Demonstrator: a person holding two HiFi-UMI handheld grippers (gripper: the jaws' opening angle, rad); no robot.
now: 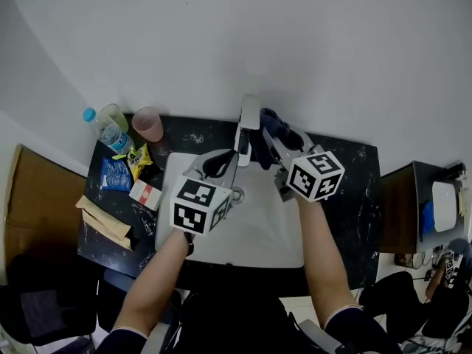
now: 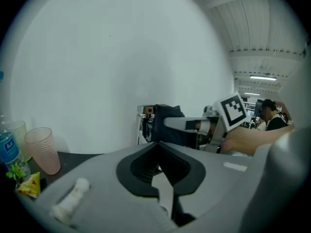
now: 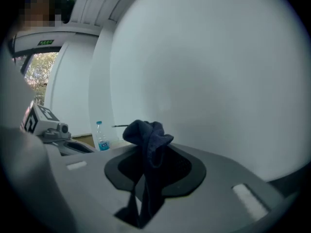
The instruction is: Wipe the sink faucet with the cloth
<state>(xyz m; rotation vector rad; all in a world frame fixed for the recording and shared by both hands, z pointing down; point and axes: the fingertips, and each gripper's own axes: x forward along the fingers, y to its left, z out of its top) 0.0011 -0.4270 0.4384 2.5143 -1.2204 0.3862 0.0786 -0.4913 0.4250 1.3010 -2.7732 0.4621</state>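
Dark blue cloth (image 1: 274,126) is bunched in the right hand-held gripper (image 1: 271,141). The jaws pinch it mid-fold, with a wad sticking out past the tips and a tail hanging below. It sits at the right side of the chrome faucet (image 1: 246,127), at the far edge of the white sink (image 1: 258,234). In the left gripper view the wad lies against the faucet body. Contact looks likely, but pressure I can't confirm. The other one, the left hand-held gripper (image 1: 220,162), is pressed together on nothing, just left of the faucet and over the basin.

Step in hand, as I read it: wiping the faucet's right flank. To do it well:
- Keep the pinch tight so the wad doesn't pull out.
- Lead with the wad, not the hard jaw tips, so the chrome isn't scratched.
- Run from base to outlet, then roll the wrist to cover the top and left side.
- Back the left one off toward the near side, or it blocks the left flank.
- If that top piece is the lever, a bump may start the water.

Outward: black stone tabletop (image 1: 354,198). On its left end are a pink cup (image 1: 149,124), clear cup (image 1: 114,114), water bottle (image 1: 110,135), snack packets (image 1: 116,173) and brown paper bag (image 1: 103,223). All are well apart from the faucet, so no clash risk.
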